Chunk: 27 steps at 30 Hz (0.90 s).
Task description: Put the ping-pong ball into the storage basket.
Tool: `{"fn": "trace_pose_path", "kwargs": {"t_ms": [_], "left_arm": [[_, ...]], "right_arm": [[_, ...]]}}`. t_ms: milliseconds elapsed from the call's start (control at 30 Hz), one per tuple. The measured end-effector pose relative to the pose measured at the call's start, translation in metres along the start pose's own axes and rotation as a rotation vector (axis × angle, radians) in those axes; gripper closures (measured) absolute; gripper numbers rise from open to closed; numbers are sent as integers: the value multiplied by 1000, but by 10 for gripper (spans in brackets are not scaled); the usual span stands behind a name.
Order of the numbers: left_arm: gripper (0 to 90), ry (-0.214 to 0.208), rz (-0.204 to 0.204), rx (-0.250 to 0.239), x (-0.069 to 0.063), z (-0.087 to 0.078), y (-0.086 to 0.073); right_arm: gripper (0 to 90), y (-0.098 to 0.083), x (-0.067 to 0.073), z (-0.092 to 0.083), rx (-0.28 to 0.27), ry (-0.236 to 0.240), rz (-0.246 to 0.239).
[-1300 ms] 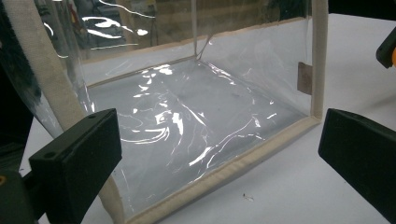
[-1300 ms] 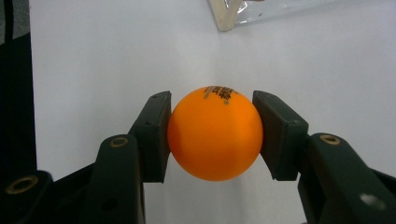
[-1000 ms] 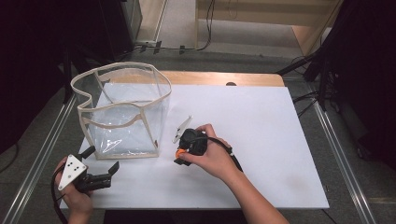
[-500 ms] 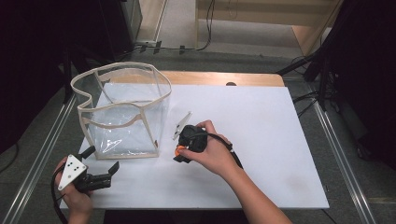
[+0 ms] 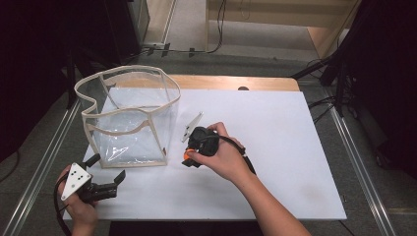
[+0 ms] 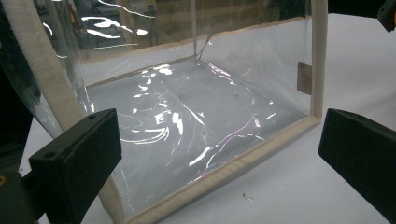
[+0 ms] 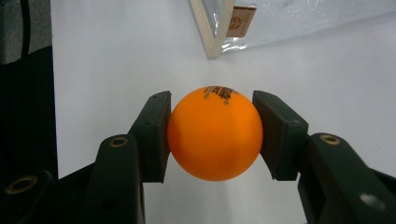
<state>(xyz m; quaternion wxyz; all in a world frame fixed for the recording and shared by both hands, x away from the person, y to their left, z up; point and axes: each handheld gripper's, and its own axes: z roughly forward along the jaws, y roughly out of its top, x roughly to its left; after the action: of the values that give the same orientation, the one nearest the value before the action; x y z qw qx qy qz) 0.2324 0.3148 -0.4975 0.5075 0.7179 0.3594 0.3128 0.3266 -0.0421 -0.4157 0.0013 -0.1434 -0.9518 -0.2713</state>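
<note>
This looks like a lab or recording studio, not a home. A white table top (image 5: 275,147) lies over a wooden board (image 5: 231,82), framed by metal rails (image 5: 361,172) at three and nine o'clock. Cables (image 5: 219,29) trail across the grey floor (image 5: 192,24) at twelve o'clock, beside dark stands (image 5: 339,73) toward two o'clock. Black drapes (image 5: 34,64) close off the ten o'clock side, and pale wooden furniture (image 5: 295,14) stands at the far end.
</note>
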Motion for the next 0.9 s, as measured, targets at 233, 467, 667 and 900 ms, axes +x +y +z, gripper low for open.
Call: {"fn": "trace_pose_path", "kwargs": {"t_ms": [233,467,667,900], "left_arm": [[0,0,0,0,0,0,0],[0,0,-1,-1,0,0,0],[0,0,-2,-2,0,0,0],[0,-1,-3,-1,0,0,0]], "right_arm": [[479,3,-2,-6,-1,-6,6],[480,9,-3,-10,-11,-5,1],[480,13,-4,-15,-3,-4,4],[480,18,-5,-21,-7,-5,6]]}}
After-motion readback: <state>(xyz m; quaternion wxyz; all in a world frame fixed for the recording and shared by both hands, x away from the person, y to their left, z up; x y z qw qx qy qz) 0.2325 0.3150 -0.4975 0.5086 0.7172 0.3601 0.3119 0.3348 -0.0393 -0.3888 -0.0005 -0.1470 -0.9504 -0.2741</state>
